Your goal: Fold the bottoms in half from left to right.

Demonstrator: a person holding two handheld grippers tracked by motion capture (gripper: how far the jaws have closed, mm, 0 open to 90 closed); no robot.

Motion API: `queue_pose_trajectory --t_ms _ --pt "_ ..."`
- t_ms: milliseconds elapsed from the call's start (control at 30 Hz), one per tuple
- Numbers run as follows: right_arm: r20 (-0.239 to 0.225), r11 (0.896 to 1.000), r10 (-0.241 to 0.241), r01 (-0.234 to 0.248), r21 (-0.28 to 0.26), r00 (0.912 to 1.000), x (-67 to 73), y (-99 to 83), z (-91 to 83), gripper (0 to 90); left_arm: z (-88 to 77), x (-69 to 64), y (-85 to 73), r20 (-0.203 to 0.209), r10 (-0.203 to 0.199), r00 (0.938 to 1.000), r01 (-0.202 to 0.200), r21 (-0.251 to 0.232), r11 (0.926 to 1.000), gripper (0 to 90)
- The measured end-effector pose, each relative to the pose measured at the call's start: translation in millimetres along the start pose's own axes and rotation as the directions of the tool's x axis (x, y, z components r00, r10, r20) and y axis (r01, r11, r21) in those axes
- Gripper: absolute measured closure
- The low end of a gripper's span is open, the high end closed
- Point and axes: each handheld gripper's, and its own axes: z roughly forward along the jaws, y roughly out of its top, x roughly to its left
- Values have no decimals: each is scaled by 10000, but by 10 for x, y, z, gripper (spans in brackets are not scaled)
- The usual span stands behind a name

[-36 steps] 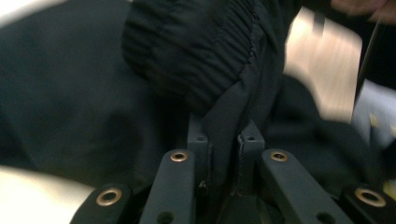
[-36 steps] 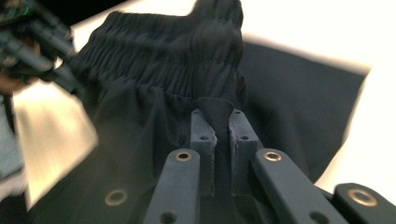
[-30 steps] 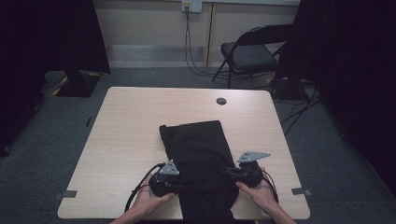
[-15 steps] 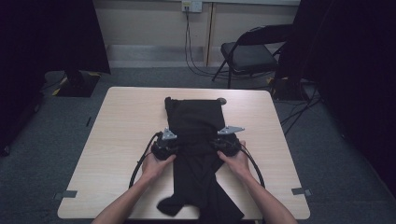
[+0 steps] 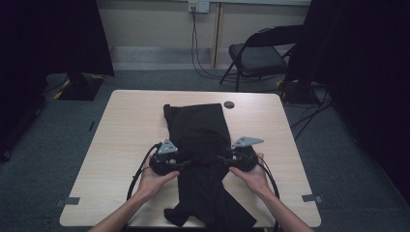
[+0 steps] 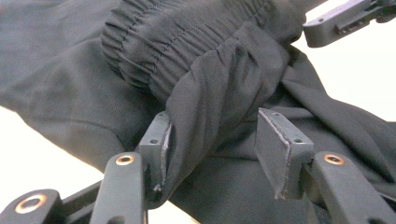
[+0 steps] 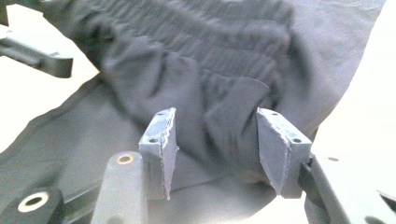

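Trousers (image 5: pixel 200 145): long axis runs away from the person, waistband between the grippers. Left gripper (image 5: pixel 186 163) and right gripper (image 5: pixel 220 157): jaws spread, cloth lying loose between them, equally near.

Black trousers (image 5: pixel 200 159) run down mid table (image 5: pixel 121 140), far half to near edge, blocking the centre lane. Left tool (image 5: pixel 186 163) & right tool (image 5: pixel 220 158) sit at either side of it, jaws apart. Bare wood left & right = free passage. Small dark disc (image 5: pixel 228 104) near far edge, just beside cloth.
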Motion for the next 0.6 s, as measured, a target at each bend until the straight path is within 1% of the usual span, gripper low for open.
queue_pose_trajectory --t_ms 33,100,133,167,200,233,267,300,333,367,400,433,467,500,567,600 --pt "-206 10000 -49 49 12 9998 75 -70 -71 495 -40 -49 -21 32 70 10000 -70 15 10000 493" --pt "-264 9991 -314 321 280 9992 173 -155 -148 493 -57 -78 -53 92 18 10000 -18 59 10000 491" --pt "-291 9989 -372 380 286 9989 216 -207 -198 487 -43 -59 -62 14 3 10000 -3 90 10000 491" --pt "-309 9991 -339 347 237 9989 226 -231 -219 483 4 -11 -79 -67 -216 9997 217 149 9997 494" --pt "-329 9994 -305 311 180 9990 229 -253 -240 483 52 32 -92 -142 -273 9995 277 278 9992 532" --pt "-327 9994 -299 304 144 9990 221 -258 -234 477 89 55 -102 -234 -199 9995 210 477 9986 541" --pt "-292 9995 -280 284 138 9992 211 -256 -214 470 138 72 -120 -334 -61 9994 84 705 9975 542" --pt "-226 9995 -288 291 139 9993 194 -250 -178 466 178 88 -143 -311 20 9995 8 891 9960 544" --pt "-242 9996 -196 200 181 9995 176 -243 -131 462 208 104 -166 -267 95 9996 -65 1107 9938 546" --pt "-229 9996 -51 58 277 9997 159 -239 -80 460 234 109 -189 -274 81 9996 -48 1197 9928 547" --pt "-109 9994 -77 81 344 9999 147 -240 -30 456 249 101 -203 -274 38 9996 -7 1129 9936 547" --pt "-43 9989 -148 150 446 9999 137 -242 15 451 259 99 -192 -386 219 9990 -172 1180 9929 548" --pt "-6 9987 -56 56 514 10000 118 -244 64 443 271 93 -183 -435 157 9989 -104 1196 9928 550" --pt "4 9985 -2 2 538 10000 106 -244 92 443 285 106 -167 -522 291 9982 -224 1255 9918 550" --pt "233 9967 -93 74 804 9997 84 -243 179 445 339 177 -140 -599 177 9980 -110 1097 9939 551" --pt "342 9951 -173 139 979 9993 70 -249 223 446 383 243 -116 -747 127 9971 -55 961 9954 552"
